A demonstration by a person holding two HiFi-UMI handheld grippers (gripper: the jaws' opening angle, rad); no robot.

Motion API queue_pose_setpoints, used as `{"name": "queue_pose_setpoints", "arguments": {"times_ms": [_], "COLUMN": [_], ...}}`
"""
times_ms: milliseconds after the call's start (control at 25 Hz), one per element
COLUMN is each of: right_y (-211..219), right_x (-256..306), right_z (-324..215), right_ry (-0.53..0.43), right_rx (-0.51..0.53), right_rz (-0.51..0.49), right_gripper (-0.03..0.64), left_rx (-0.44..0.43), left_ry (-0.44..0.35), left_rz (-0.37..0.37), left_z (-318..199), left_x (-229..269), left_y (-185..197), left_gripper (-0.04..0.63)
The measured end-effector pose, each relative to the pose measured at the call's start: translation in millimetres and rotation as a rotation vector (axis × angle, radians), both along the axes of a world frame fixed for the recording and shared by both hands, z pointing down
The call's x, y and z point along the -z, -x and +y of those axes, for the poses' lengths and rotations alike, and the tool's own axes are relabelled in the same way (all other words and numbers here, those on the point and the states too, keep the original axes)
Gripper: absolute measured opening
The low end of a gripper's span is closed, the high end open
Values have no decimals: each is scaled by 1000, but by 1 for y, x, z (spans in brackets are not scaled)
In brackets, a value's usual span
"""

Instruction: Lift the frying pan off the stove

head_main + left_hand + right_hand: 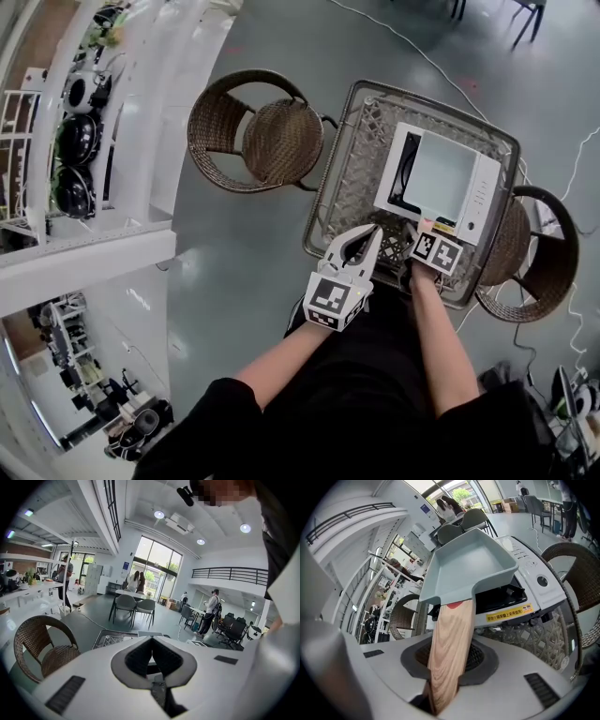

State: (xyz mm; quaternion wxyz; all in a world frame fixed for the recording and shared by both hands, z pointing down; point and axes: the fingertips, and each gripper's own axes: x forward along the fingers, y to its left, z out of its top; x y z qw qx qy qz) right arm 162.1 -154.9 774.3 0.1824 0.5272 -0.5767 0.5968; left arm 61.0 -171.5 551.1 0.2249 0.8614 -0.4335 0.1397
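Note:
A pale square frying pan (441, 173) sits on a white portable stove (483, 197) on a lattice-topped table (356, 178). In the right gripper view the pan (468, 564) fills the middle, over the stove's black burner (501, 597). Its wooden handle (450, 644) runs back between my jaws. My right gripper (447, 656) is shut on that handle; in the head view only its marker cube (438, 251) shows at the stove's near edge. My left gripper (368, 234) hovers over the table's near-left edge, holding nothing, with its pads (137, 658) meeting at the tips.
A wicker chair (258, 136) stands left of the table and another (544, 258) at its right. A white counter (94, 244) with appliances runs along the far left. Cables lie on the grey floor. Other tables, chairs and people are far off in the left gripper view.

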Motion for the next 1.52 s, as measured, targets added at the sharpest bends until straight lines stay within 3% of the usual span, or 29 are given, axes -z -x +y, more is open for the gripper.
{"name": "queue_pose_setpoints", "arguments": {"times_ms": [440,600,960,1520], "right_y": [2,4,15,6], "right_x": [68,104,175,286], "right_z": [7,22,55,86], "right_ry": [-151,-205,-333,-550], "right_rx": [-11,-30,-24,-93], "right_rz": [37,48,103,224], "right_gripper": [97,98,98,100], "left_rx": [-59,-60,-82,-194], "left_ry": [-15,-57,-72,-95], "left_rz": [15,25,57,56], "left_z": [13,16,31,51], "left_x": [15,34,65,105], "left_y": [14,21,32,13], "left_gripper": [6,6,6,6]}}
